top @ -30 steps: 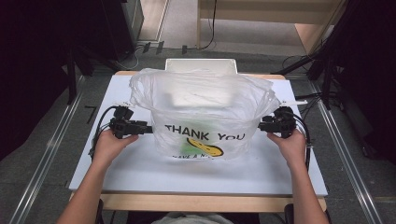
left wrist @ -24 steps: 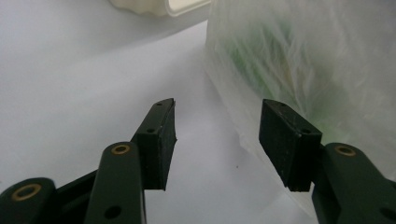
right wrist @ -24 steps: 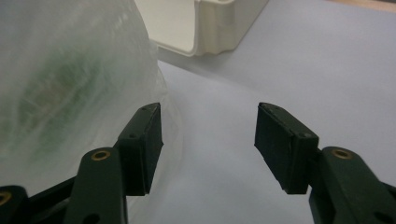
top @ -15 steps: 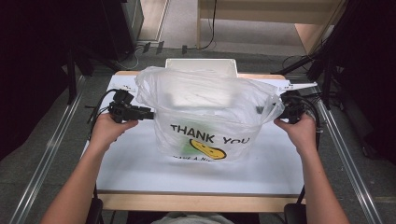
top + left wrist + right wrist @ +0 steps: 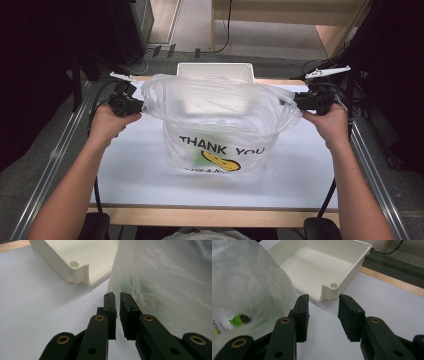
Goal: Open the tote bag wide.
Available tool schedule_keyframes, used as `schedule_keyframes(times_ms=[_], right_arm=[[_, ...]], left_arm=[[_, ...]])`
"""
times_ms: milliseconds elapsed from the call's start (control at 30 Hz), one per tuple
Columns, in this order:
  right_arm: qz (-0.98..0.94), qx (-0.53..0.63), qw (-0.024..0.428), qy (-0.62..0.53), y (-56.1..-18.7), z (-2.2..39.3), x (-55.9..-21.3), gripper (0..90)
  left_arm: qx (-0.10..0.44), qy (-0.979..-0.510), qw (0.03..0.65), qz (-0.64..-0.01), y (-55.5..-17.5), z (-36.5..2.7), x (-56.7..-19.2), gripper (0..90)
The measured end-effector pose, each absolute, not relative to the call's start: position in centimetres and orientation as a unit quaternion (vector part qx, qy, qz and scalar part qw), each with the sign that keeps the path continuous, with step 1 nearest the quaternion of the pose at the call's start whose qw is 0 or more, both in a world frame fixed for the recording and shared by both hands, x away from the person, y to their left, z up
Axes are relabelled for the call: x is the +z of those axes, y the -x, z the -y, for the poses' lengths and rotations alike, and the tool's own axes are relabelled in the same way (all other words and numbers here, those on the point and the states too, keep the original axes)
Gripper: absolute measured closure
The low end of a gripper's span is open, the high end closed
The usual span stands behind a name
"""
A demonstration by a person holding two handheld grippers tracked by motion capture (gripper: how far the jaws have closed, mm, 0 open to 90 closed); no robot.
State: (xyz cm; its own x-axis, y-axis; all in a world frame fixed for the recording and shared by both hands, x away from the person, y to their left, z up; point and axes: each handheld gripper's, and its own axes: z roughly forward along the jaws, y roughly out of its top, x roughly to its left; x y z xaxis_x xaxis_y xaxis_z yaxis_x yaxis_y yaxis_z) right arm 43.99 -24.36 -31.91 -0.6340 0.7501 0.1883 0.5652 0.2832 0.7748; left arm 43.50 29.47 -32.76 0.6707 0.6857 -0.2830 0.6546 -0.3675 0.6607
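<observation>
**What the bag, the frames and the blur keep back**

The plastic bag (image 5: 220,125) covers the near half of the white bin (image 5: 215,71) in the high view; its film clouds a green-labelled item (image 5: 239,318) in the right gripper view, too veiled to name; small print under the yellow mark (image 5: 220,161) is too fine to read; in the left gripper view the bag (image 5: 170,285) runs off the top and right edges, and whether film lies in the narrow slit between the left gripper (image 5: 117,296) jaws cannot be told; both forearms are cut by the bottom edge.
</observation>
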Motion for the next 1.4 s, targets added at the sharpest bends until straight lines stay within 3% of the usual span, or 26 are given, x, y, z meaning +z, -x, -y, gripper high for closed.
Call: schedule_keyframes(times_ms=[367,833,1400], right_arm=[[-0.803,0.444,0.108,-0.382,-44.8,23.3,-27.5,90.0],[-0.81,0.484,0.094,-0.315,-44.2,20.3,-21.2,90.0],[-0.835,0.475,0.084,-0.264,-43.3,14.0,-20.4,90.0]], left_arm=[[0.039,-0.83,0.406,-0.381,-45.2,-29.9,-27.8,90.0],[0.071,-0.843,0.424,-0.323,-44.9,-28.0,-20.2,90.0],[0.058,-0.874,0.417,-0.243,-44.4,-19.8,-17.7,90.0]])
